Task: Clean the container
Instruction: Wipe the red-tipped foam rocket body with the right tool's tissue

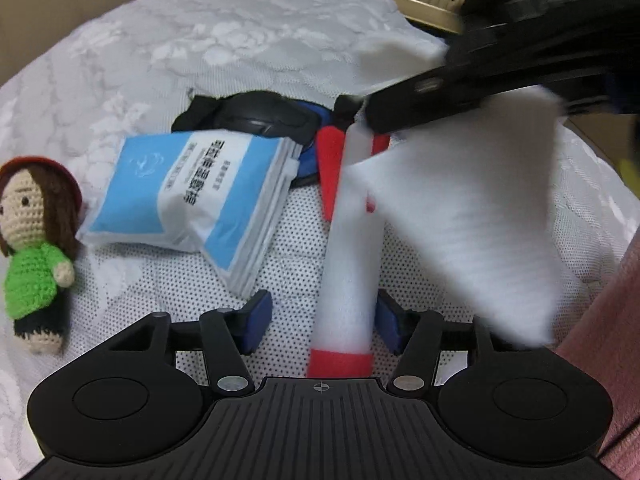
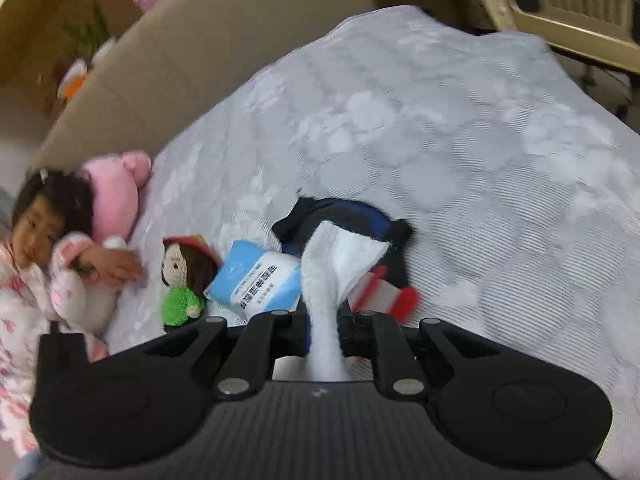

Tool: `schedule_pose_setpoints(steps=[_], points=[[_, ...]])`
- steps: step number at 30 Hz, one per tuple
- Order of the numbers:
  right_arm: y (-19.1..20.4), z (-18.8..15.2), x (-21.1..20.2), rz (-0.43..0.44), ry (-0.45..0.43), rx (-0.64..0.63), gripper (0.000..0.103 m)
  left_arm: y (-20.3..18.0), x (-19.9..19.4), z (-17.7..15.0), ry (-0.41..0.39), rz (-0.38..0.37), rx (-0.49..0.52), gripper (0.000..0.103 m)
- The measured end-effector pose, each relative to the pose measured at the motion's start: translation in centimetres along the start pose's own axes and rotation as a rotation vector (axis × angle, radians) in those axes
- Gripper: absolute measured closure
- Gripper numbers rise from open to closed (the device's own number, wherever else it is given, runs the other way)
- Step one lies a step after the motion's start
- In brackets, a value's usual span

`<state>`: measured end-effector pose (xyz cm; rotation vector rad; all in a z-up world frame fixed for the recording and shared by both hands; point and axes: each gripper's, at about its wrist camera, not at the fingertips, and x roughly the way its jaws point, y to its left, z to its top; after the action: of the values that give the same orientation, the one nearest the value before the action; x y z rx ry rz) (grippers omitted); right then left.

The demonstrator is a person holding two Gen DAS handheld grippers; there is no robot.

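Right tool (image 2: 323, 326) clenches a white wipe (image 2: 340, 256); left tool (image 1: 320, 322), released, straddles the red-and-white container (image 1: 347, 280); wiping apparently not begun.

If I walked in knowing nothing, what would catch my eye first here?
Probably the white wipe pinched in the right gripper, held above a white and red tube that lies between the left gripper's open blue fingers. To the left on the lace-covered bed sit a blue wipes packet and a crocheted doll in green. At the far left edge a small child hugs plush toys.
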<state>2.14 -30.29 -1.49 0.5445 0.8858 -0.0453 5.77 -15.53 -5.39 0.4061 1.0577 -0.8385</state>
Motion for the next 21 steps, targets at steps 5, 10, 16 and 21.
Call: schedule_pose_setpoints(steps=[5, 10, 16, 21], points=[[1.4, -0.6, 1.7, -0.117, 0.026, -0.119, 0.091, 0.5, 0.2, -0.1, 0.005, -0.009, 0.005, 0.039], [0.5, -0.8, 0.9, -0.155, 0.012, -0.109, 0.090, 1.0, -0.2, 0.2, -0.008, 0.021, 0.004, 0.037], [-1.4, -0.9, -0.9, -0.184, 0.021, -0.055, 0.090, 2.7, -1.8, 0.6, -0.050, 0.033, -0.059, 0.026], [-1.3, -1.9, -2.7, -0.168, 0.003, -0.025, 0.087, 4.0, -4.4, 1.3, -0.124, -0.046, -0.109, 0.009]])
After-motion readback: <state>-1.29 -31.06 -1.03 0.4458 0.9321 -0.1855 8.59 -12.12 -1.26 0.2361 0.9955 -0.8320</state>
